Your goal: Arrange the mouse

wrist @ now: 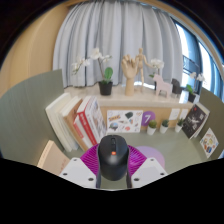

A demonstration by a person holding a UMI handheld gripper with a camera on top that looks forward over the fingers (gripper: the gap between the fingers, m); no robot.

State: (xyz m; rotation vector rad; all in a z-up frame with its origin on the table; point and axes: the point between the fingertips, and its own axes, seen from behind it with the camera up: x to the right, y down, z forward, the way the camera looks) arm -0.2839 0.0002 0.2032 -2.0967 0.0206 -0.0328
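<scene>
A black computer mouse (112, 158) with an orange spot on its wheel sits between my gripper's (112, 168) two fingers. The purple pads (90, 160) press against both of its sides, so the fingers are shut on it. The mouse is held up over the pale desk (170, 150), in front of a row of books and a small shelf. The lower end of the mouse is hidden behind the fingers.
Several books (75, 122) stand at the left. A wooden shelf (140, 100) holds a potted cactus (106, 82), a wooden mannequin (130, 72) and a white unicorn figure (160, 82). Small pots and cards stand under it. Curtains hang behind.
</scene>
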